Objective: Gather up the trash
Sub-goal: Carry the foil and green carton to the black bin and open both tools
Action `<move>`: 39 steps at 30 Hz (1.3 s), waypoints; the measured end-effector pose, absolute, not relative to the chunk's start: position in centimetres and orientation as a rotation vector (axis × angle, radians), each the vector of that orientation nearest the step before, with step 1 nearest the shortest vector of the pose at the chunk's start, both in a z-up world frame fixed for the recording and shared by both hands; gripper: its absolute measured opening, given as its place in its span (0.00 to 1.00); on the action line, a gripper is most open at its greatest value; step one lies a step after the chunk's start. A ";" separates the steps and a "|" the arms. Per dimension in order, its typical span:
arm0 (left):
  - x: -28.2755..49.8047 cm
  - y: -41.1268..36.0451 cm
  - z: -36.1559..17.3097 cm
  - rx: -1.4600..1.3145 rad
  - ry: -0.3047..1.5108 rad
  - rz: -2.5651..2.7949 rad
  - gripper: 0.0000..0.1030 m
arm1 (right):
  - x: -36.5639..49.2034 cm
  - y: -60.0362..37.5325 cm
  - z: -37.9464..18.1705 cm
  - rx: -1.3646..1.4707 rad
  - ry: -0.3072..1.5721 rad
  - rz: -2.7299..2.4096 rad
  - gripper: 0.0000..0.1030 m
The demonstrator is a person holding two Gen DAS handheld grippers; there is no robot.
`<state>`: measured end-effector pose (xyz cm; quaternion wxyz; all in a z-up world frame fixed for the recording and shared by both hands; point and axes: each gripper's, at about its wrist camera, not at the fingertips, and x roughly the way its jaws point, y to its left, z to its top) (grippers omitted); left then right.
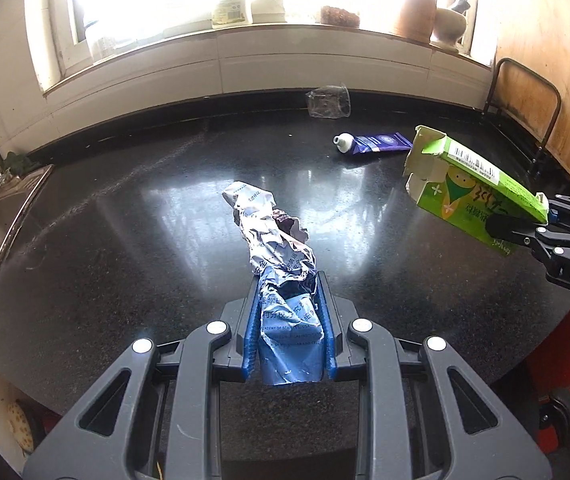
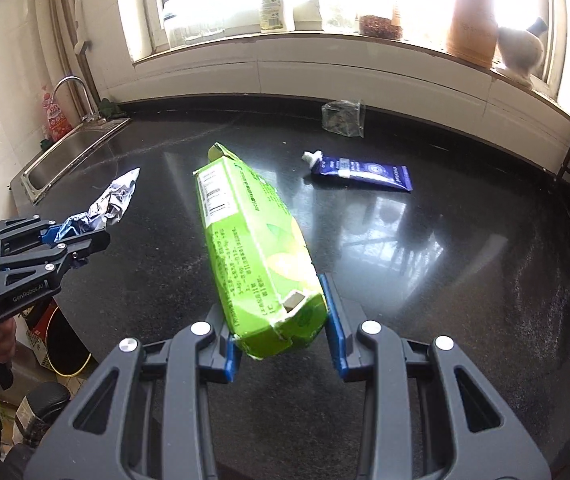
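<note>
My left gripper (image 1: 287,284) is shut on a crumpled blue and silver wrapper (image 1: 275,248) and holds it above the black counter (image 1: 125,240). The left gripper also shows in the right wrist view (image 2: 101,236) with the wrapper (image 2: 113,200). My right gripper (image 2: 281,300) is shut on an opened green carton (image 2: 253,240), held above the counter. In the left wrist view the right gripper (image 1: 525,228) holds the carton (image 1: 473,188) at the right. A blue tube (image 2: 361,170) and a clear plastic bag (image 2: 343,118) lie on the counter farther back.
A steel sink (image 2: 69,152) with a tap is at the counter's left end. Bottles and jars (image 2: 377,20) stand on the window sill. A metal rack (image 1: 525,112) leans at the right wall. A round bin (image 2: 65,344) sits below the counter's left edge.
</note>
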<state>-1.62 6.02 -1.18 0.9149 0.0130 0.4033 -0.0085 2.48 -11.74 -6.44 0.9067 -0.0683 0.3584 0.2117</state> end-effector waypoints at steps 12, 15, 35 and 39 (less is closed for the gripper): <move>-13.1 19.6 0.3 -0.107 0.781 0.319 0.24 | -0.8 8.3 -5.1 -0.264 0.696 0.845 0.34; -17.3 23.4 -0.1 -0.154 0.791 0.428 0.24 | -3.0 13.7 -5.0 -0.299 0.693 0.960 0.34; -29.1 35.4 -13.5 -0.497 0.929 0.611 0.24 | -12.5 34.4 -16.5 -0.591 0.900 1.213 0.34; -29.0 36.0 -15.6 -0.516 0.947 0.601 0.24 | -12.1 36.0 -18.4 -0.627 0.926 1.192 0.34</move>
